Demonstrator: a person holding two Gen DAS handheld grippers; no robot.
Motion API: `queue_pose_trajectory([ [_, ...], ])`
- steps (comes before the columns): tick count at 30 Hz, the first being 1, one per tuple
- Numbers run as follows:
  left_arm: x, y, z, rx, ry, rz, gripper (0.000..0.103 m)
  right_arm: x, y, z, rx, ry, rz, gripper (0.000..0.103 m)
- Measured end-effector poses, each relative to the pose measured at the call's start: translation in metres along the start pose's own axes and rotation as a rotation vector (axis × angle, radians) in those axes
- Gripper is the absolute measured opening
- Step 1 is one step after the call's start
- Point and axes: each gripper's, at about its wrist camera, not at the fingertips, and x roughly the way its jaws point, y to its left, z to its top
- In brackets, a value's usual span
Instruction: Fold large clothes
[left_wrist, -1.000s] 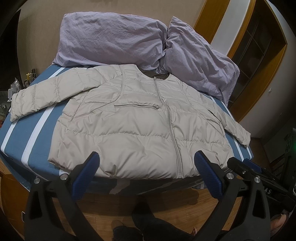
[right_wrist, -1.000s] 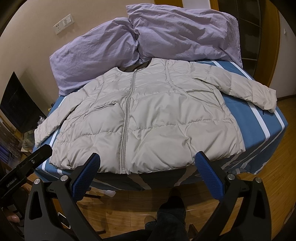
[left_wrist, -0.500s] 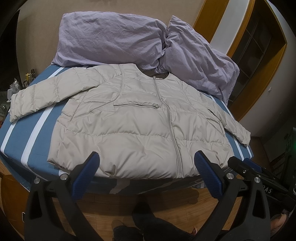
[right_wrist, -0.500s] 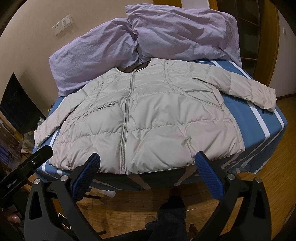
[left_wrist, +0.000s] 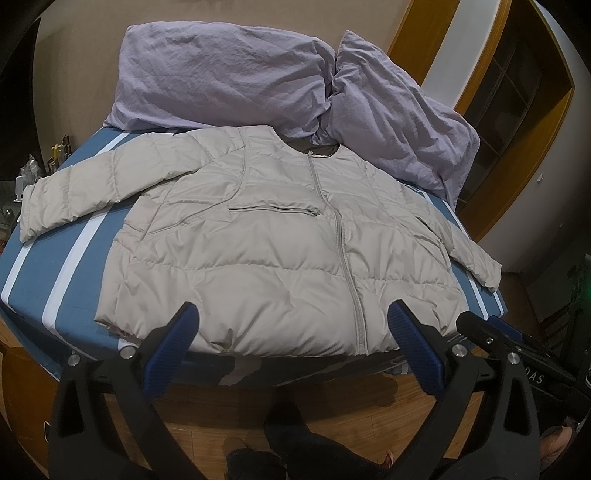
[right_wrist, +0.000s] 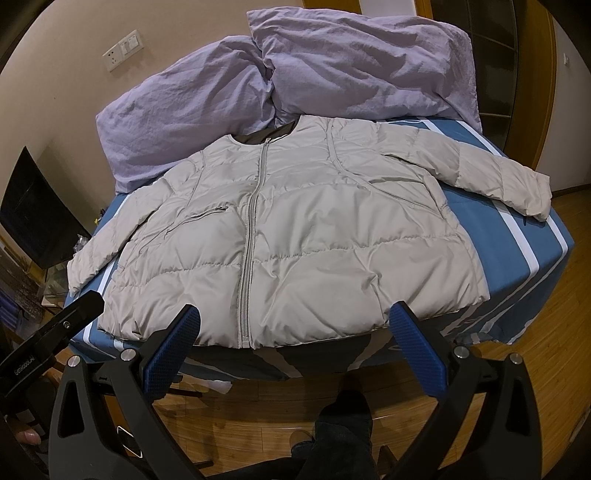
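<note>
On the blue striped bed (left_wrist: 70, 266) ahead of me, the beige puffer jacket (left_wrist: 266, 254) is lying flat, front up and zipped, its collar pointing away toward the two lilac pillows (left_wrist: 229, 77) and its hem running along the near edge. I am holding my left gripper (left_wrist: 293, 345) and my right gripper (right_wrist: 295, 345) side by side short of that hem, both with jaws spread wide and gripping nothing, neither touching cloth. The jacket's long line, collar to hem, is running straight away from me; the sleeves are stretching out crosswise. The left sleeve (left_wrist: 85, 188) is reaching furthest out on my left hand's side, while the right sleeve (right_wrist: 491, 173) is lying out toward the far right corner. I am judging that nothing is folded yet, and that each hand is placed for its own side: left for the left sleeve and hem corner, right for the right. The zipper (right_wrist: 251, 236) is sitting roughly between the two grippers, a fair centre line.
</note>
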Motion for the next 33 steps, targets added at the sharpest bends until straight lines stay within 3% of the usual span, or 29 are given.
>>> queue_pose_trajectory([
  [12, 0.011, 0.009, 0.003, -0.005, 0.015, 0.008, 0.101, 0.01, -0.006, 0.005, 0.018, 0.007, -0.013, 0.102],
  [21, 0.032, 0.018, 0.014, -0.036, 0.053, 0.075, 0.101, 0.03, -0.021, 0.025, 0.05, 0.016, -0.05, 0.102],
  [28, 0.064, 0.016, 0.032, -0.032, 0.087, 0.124, 0.101, 0.057, -0.064, 0.055, 0.142, 0.021, -0.11, 0.102],
  [33, 0.091, 0.013, 0.046, -0.029, 0.113, 0.147, 0.101, 0.075, -0.118, 0.086, 0.219, -0.012, -0.211, 0.102],
])
